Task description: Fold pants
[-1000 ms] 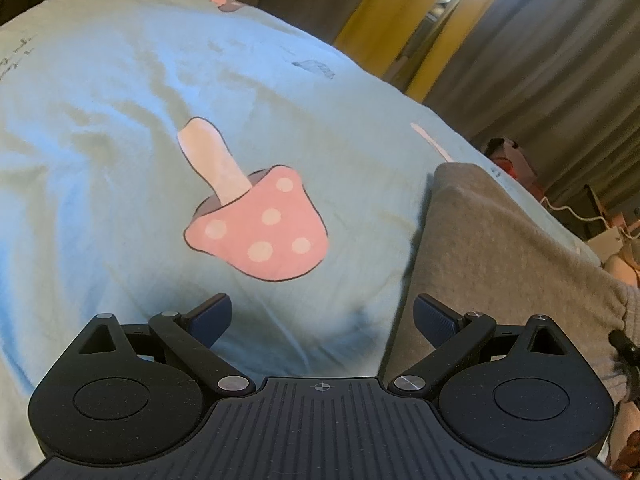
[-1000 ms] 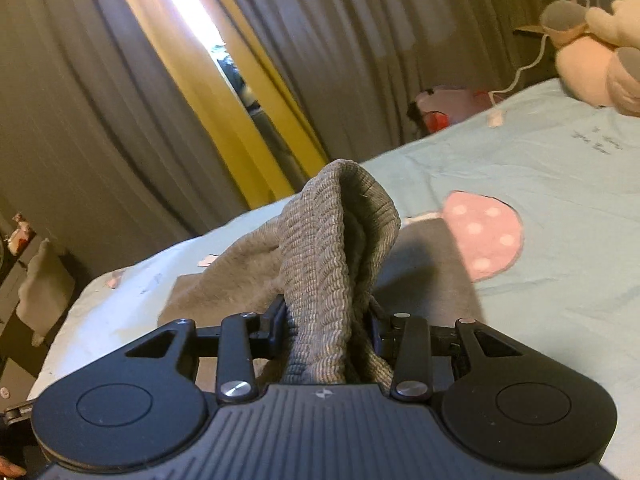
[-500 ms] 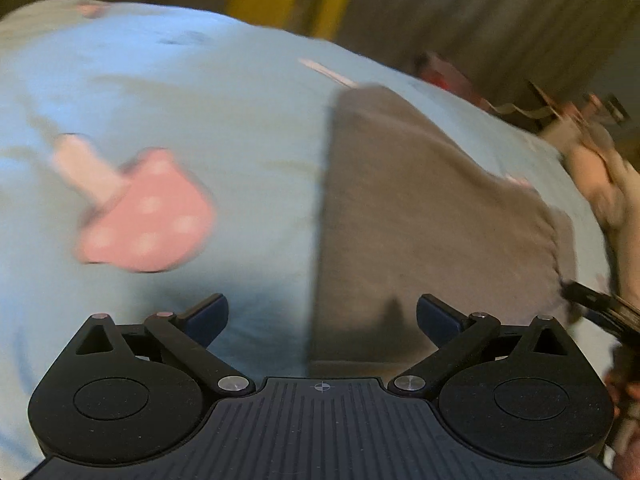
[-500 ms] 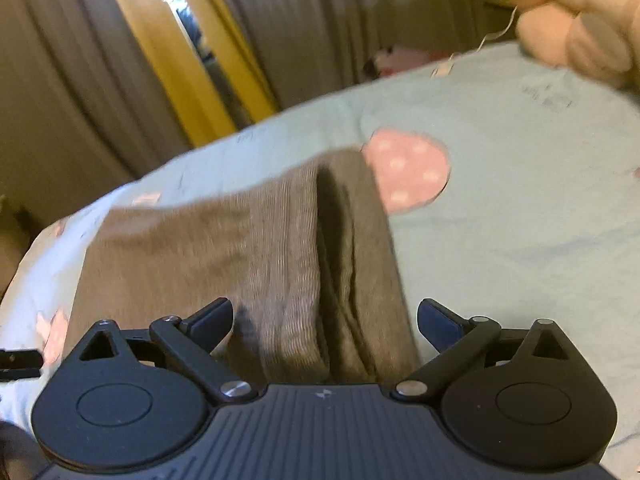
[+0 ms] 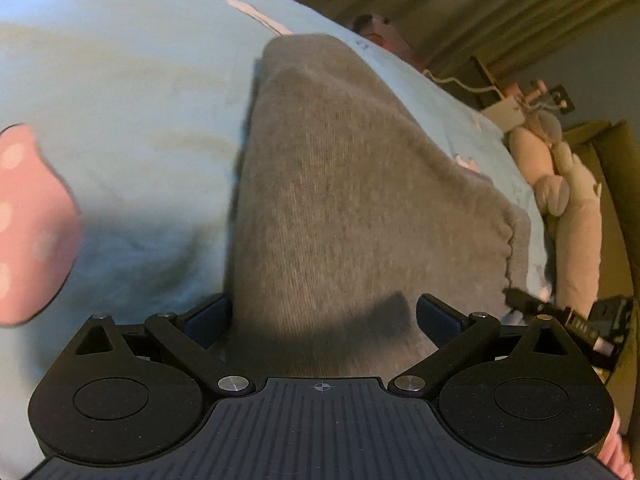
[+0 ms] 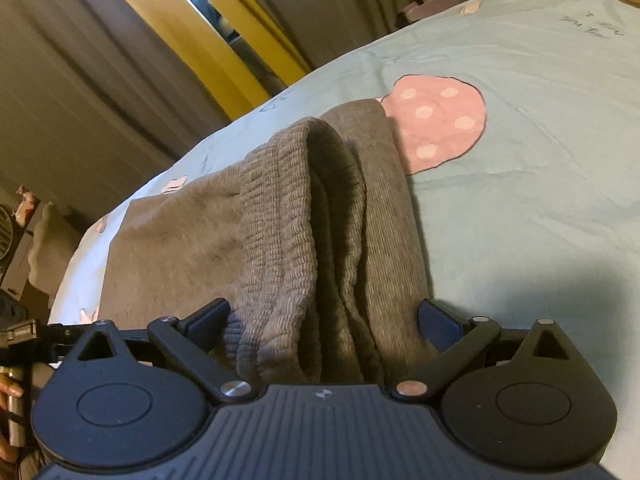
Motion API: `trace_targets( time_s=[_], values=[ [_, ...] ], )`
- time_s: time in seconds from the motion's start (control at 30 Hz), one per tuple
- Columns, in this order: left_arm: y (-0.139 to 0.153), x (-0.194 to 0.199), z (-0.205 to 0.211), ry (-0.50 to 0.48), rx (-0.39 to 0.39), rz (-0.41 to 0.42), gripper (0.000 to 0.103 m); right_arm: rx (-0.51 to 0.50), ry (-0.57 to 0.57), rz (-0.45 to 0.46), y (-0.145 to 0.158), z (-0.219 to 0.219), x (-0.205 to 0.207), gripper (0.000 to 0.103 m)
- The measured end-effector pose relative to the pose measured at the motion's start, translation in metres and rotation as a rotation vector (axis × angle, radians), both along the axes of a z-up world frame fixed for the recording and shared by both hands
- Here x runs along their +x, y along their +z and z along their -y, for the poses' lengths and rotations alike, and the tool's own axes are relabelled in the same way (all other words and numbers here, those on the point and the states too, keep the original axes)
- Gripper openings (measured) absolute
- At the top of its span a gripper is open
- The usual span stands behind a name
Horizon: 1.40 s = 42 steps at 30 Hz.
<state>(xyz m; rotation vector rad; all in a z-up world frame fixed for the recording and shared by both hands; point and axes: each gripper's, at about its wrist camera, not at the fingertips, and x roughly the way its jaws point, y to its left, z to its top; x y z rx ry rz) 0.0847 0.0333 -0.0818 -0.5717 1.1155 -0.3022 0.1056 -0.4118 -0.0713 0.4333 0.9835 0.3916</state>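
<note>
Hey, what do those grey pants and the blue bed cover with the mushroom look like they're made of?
Grey pants: soft knit, probably cotton jersey or fleece; matte, fine ribbing, and a puckered elastic waistband. Blue bed cover: thin woven cloth, likely cotton or a blend; smooth, matte, with shallow creases. The pink mushroom looks printed rather than sewn on, though that is hard to confirm.

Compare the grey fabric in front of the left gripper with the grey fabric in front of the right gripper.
Ahead of the left gripper the pants lie as one smooth, flat panel; ahead of the right gripper the ribbed waistband stands bunched in thick stacked folds. Both grippers are open, with grey cloth between unpressed pads, on the same blue bedsheet.
</note>
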Motion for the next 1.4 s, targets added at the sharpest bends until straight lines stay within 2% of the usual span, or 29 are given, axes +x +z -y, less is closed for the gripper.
trace_targets(
  time_s=[0.2,0.33,0.53,0.73,0.8,0.87,0.93,1.0,1.07,1.13,1.23,1.27,1.3,1.33,1.37,1.4],
  values=[
    [-0.008,0.011,0.002,-0.018,-0.06,0.025,0.103,0.072,-0.007,-0.03,-0.011,0.004,0.015,0.099],
    [-0.011,0.021,0.009,-0.038,-0.059,0.038,0.103,0.075,0.006,-0.011,-0.016,-0.003,0.021,0.099],
    [-0.017,0.032,0.012,-0.031,-0.088,0.051,0.103,0.023,-0.009,0.022,-0.016,-0.023,0.031,0.1],
    [-0.014,0.029,0.023,-0.093,-0.026,0.104,0.103,-0.051,-0.03,0.071,-0.013,-0.037,0.026,0.099],
    [-0.013,0.026,0.025,-0.097,-0.022,0.115,0.103,-0.063,-0.029,0.08,-0.011,-0.038,0.022,0.093],
    [-0.012,0.025,0.024,-0.093,-0.028,0.122,0.103,-0.049,-0.016,0.088,-0.009,-0.038,0.018,0.08],
    [-0.012,0.025,0.023,-0.08,-0.035,0.121,0.101,-0.022,-0.011,0.08,-0.008,-0.035,0.016,0.078],
    [-0.014,0.026,0.021,-0.072,-0.046,0.116,0.101,-0.017,-0.008,0.074,-0.008,-0.033,0.017,0.079],
    [-0.014,0.027,0.022,-0.072,-0.041,0.115,0.102,0.006,-0.017,0.044,-0.009,-0.032,0.023,0.091],
    [-0.016,0.027,0.024,-0.078,-0.039,0.117,0.103,0.079,-0.028,0.0,-0.012,-0.028,0.032,0.099],
    [-0.017,0.029,0.021,-0.058,-0.049,0.1,0.103,0.102,-0.049,-0.024,-0.015,-0.028,0.04,0.099],
    [-0.017,0.029,0.018,-0.036,-0.066,0.096,0.103,0.078,-0.046,-0.014,-0.013,-0.032,0.039,0.094],
    [-0.016,0.027,0.016,-0.009,-0.078,0.098,0.097,0.027,-0.045,0.005,-0.011,-0.038,0.036,0.088],
    [-0.015,0.024,0.016,0.009,-0.068,0.106,0.087,-0.034,-0.038,0.027,-0.008,-0.044,0.033,0.078],
    [-0.012,0.022,0.016,0.005,-0.051,0.126,0.053,-0.069,-0.02,0.053,-0.004,-0.049,0.027,0.071],
    [-0.009,0.02,0.016,-0.001,-0.049,0.139,0.045,-0.068,-0.013,0.07,-0.001,-0.05,0.023,0.068]
  ],
)
